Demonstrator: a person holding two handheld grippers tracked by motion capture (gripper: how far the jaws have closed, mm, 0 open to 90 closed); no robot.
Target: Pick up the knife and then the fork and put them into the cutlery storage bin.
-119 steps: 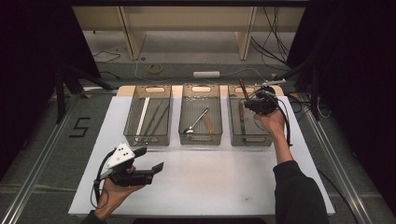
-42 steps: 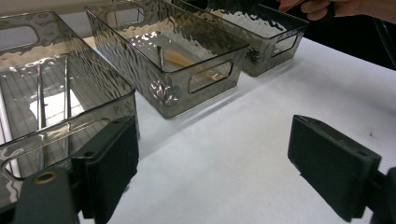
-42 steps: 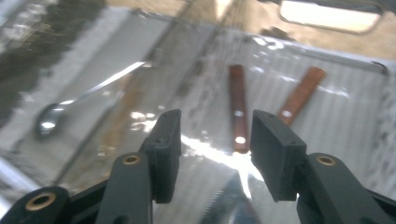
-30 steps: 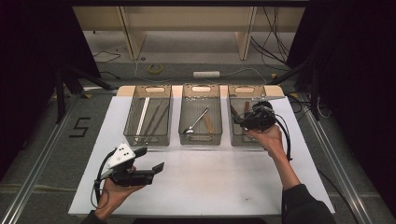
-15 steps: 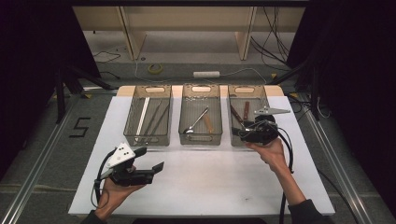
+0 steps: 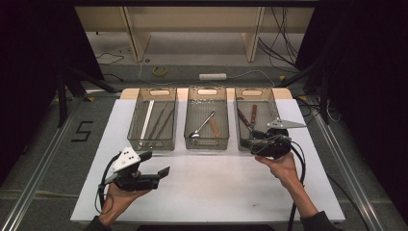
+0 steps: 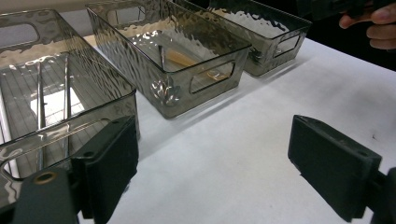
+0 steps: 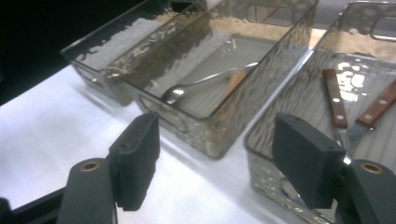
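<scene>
Right bin (image 6: pixel 276 101): clear smoked plastic, rightmost of three on white table (image 6: pixel 216 192); holds two wooden-handled knives (image 8: pixel 337 100).
Right gripper (image 6: pixel 246 141): at that bin's near end, jaws wide, just been opening, nothing between them.
Middle bin (image 6: pixel 207 91): spoon (image 8: pixel 187 91) plus a wooden-handled utensil inside.
Left bin (image 6: pixel 156 91): long thin metal utensils, type unclear.
Left gripper (image 6: pixel 166 171): low over table, near left bin, jaws apart, empty.
</scene>
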